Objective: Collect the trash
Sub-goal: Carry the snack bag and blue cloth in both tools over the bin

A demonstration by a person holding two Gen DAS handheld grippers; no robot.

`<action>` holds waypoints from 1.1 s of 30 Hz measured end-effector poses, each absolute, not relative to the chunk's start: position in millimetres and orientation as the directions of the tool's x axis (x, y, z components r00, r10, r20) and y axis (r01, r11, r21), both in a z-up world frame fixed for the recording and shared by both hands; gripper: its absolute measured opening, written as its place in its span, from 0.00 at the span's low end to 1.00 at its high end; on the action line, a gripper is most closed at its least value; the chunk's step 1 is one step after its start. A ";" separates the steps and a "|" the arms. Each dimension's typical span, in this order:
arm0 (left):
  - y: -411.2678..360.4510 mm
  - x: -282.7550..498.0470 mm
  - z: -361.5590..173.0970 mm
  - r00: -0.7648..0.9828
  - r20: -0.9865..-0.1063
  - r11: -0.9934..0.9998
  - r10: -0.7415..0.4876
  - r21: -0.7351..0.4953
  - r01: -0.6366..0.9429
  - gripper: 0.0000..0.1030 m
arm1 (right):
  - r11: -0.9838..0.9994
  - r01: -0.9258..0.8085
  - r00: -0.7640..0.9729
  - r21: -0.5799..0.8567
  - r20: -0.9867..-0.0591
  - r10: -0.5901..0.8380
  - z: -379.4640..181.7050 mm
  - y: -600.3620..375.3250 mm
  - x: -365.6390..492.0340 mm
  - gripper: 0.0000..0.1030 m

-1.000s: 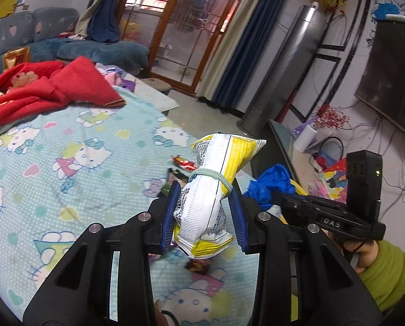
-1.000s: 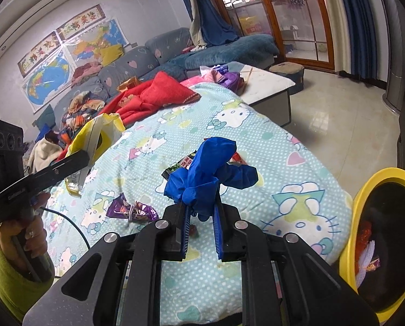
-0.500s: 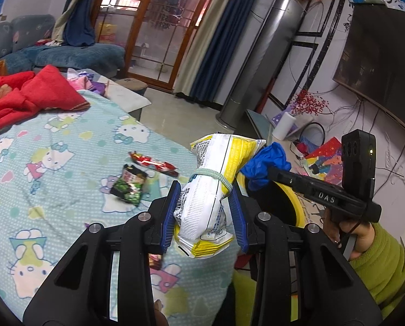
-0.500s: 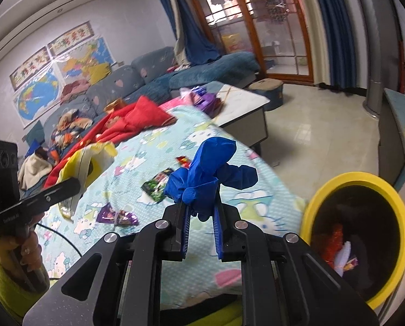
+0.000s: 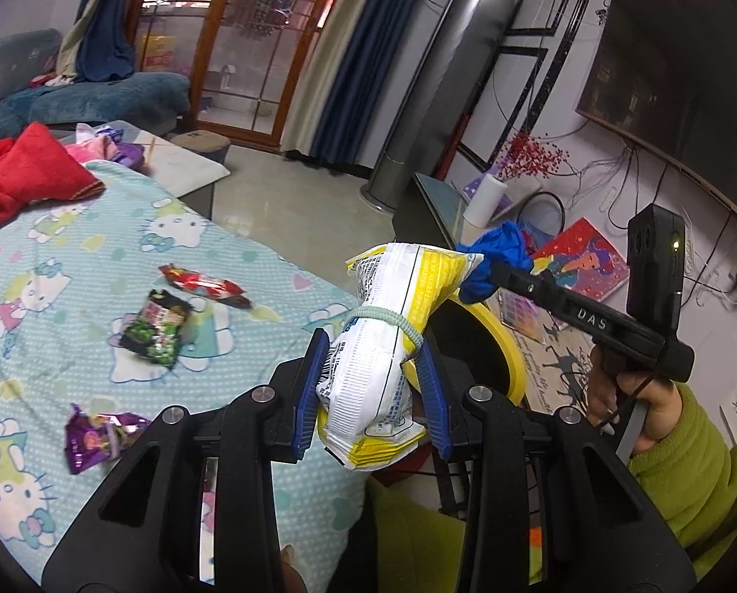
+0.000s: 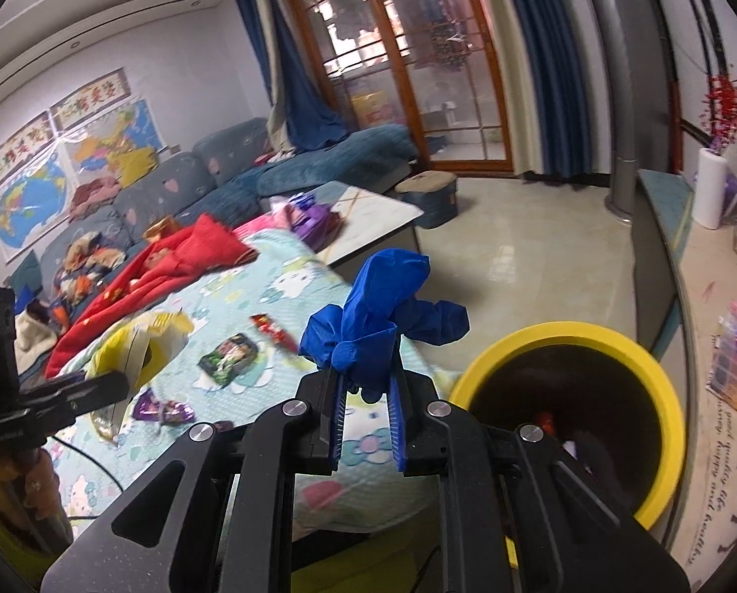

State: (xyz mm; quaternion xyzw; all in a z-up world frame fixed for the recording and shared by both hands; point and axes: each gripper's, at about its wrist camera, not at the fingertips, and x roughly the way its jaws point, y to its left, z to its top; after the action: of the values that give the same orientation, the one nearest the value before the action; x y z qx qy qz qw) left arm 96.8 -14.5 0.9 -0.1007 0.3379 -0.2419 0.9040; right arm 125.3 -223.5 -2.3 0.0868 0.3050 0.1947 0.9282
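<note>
My left gripper (image 5: 373, 390) is shut on a yellow and white snack bag (image 5: 383, 336) tied with a rubber band, held above the table's edge near the yellow-rimmed bin (image 5: 504, 351). My right gripper (image 6: 366, 415) is shut on a crumpled blue glove (image 6: 378, 326), left of the bin (image 6: 665, 395), which holds some trash. The glove also shows in the left wrist view (image 5: 497, 257). On the Hello Kitty cloth (image 5: 71, 267) lie a red wrapper (image 5: 205, 284), a green packet (image 5: 158, 326) and a purple wrapper (image 5: 96, 437).
A red blanket (image 6: 170, 267) lies at the table's far side, with a sofa (image 6: 180, 183) behind. A low bench (image 6: 660, 227) and a paper roll (image 6: 712, 188) stand right of the bin. Tiled floor (image 6: 516, 227) lies beyond.
Both grippers have swung right, away from the table's middle toward the bin, each still holding its item. The bin now looms larger in the right wrist view.
</note>
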 end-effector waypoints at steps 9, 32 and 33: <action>-51.8 105.9 -2.9 0.612 -0.573 0.838 -0.545 -0.354 0.415 0.27 | 0.932 -0.223 0.782 0.287 -0.518 0.347 -1.2 -259.2 127.5 0.14; -136.1 134.2 -31.0 0.545 -0.620 0.819 -0.564 -0.335 0.467 0.27 | 0.946 -0.040 0.820 0.320 -0.531 0.214 -18.1 -336.7 126.1 0.14; -140.6 135.4 -33.8 0.536 -0.625 0.816 -0.567 -0.336 0.471 0.27 | 0.946 -0.030 0.818 0.323 -0.536 0.209 -20.8 -340.5 126.6 0.14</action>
State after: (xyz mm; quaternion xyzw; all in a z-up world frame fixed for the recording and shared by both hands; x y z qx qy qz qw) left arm 135.4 -140.6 -33.8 -0.0637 0.3791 -0.2969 0.8741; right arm 126.6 -340.5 -20.8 0.1517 0.2948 0.0633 0.9413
